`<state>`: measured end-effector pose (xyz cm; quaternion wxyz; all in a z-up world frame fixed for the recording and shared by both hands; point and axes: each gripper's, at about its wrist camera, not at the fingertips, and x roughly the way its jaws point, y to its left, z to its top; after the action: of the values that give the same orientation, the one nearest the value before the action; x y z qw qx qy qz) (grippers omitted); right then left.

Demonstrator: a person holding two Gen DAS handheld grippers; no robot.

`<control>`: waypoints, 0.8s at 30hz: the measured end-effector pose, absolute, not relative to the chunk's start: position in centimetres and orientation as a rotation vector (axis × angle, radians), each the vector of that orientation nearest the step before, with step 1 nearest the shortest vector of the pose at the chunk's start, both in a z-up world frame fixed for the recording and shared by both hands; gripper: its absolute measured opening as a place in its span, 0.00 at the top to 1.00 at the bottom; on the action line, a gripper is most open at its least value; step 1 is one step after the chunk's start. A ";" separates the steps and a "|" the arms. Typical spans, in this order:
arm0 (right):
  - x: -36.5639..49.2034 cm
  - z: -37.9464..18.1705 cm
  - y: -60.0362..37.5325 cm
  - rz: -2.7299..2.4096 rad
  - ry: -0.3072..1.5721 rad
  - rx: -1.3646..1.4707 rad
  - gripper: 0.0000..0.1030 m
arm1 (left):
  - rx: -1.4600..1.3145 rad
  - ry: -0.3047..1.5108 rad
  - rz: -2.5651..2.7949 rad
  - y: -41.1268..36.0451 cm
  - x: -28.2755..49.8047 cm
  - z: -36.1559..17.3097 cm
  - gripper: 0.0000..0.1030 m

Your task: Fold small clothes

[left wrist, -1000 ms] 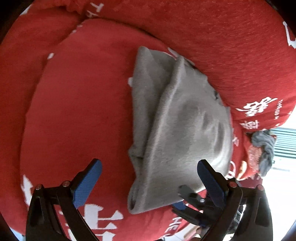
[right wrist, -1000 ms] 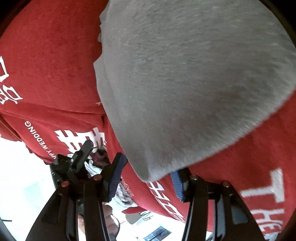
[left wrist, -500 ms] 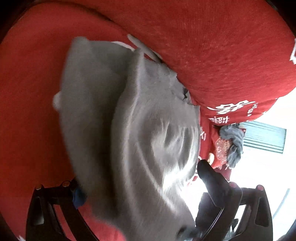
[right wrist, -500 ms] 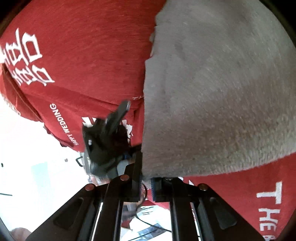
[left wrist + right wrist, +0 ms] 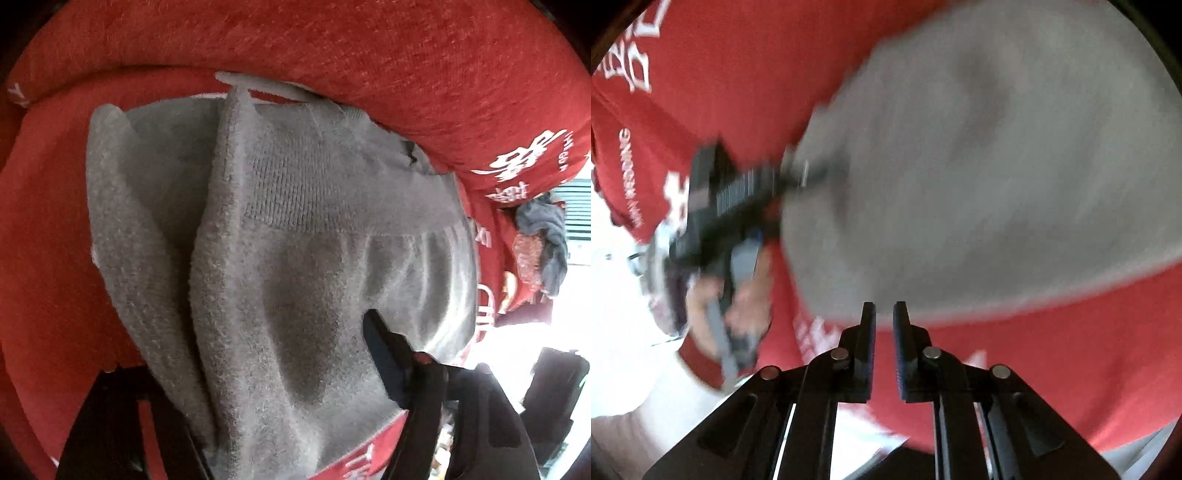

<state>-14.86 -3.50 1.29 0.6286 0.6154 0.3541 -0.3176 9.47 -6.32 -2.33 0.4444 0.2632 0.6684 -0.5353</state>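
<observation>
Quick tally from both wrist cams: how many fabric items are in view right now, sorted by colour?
Light grey: 1, the folded garment
Dark grey: 1, the crumpled cloth at the far edge
Red with white lettering: 1, the cover underneath, as far as shows
Total: 3
</observation>
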 end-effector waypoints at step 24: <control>-22.8 -0.8 -9.5 -0.721 0.767 1.387 0.93 | 0.530 1.338 -1.471 -12.8 -4.7 13.2 0.85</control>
<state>-22.79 -9.55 -0.80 0.6444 0.6090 0.3371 -0.3166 -4.65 -12.85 13.15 0.5157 0.2205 0.5570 -0.6125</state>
